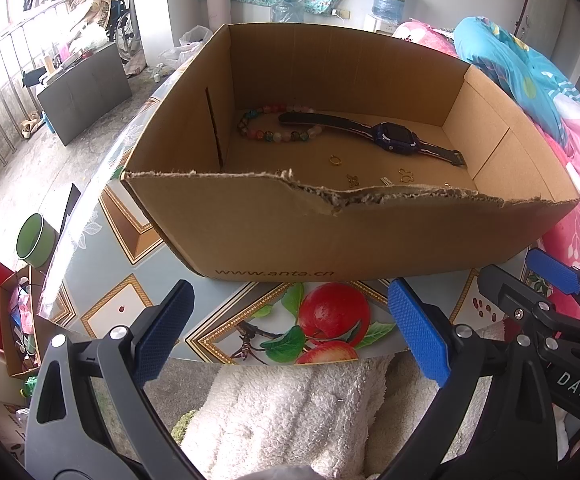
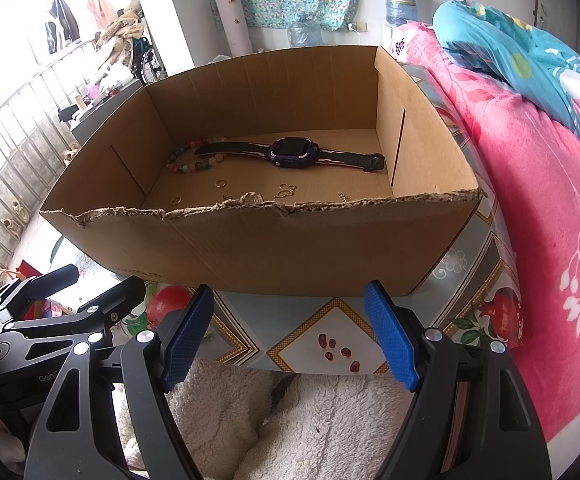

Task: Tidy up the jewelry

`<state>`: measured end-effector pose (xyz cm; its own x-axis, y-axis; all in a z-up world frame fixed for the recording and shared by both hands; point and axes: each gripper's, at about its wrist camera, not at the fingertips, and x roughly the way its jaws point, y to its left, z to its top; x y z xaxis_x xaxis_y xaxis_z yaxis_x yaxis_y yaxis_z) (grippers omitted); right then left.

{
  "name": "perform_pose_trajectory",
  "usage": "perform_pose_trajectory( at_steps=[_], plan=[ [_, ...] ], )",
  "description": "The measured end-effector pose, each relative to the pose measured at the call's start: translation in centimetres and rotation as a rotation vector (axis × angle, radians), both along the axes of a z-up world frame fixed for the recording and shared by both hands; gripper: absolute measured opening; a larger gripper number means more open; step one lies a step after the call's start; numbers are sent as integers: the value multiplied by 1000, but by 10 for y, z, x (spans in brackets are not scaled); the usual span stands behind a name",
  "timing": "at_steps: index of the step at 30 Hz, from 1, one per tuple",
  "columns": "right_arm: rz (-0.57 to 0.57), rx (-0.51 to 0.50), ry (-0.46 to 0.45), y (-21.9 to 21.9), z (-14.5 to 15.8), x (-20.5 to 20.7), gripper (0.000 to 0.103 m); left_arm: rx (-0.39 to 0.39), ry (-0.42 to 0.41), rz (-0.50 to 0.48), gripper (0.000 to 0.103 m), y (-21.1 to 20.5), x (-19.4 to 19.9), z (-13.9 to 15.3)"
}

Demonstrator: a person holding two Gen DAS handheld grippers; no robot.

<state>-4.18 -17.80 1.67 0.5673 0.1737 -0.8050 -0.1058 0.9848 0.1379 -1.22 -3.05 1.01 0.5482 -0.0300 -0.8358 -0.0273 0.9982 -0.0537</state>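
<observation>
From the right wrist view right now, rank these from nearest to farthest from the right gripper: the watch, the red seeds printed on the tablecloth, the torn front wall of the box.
1. Red seeds, on the tablecloth just ahead of the open right gripper.
2. Torn front wall of the box, beyond the seeds.
3. Watch, inside the box toward its back.

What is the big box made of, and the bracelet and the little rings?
The box looks like plain brown corrugated cardboard: its torn rim is fuzzy. The bracelet seems to be glossy stone or glass beads, many-coloured. The little rings shine yellow, probably gold-coloured metal.
</observation>
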Motion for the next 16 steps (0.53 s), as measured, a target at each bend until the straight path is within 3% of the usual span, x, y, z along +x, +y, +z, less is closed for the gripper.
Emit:
perform_pose_trajectory(
  at_steps=[16],
  plan=[
    [-8,2,3,-3,0,0,76,5,-3,5,94,-2,0,0]
  ],
)
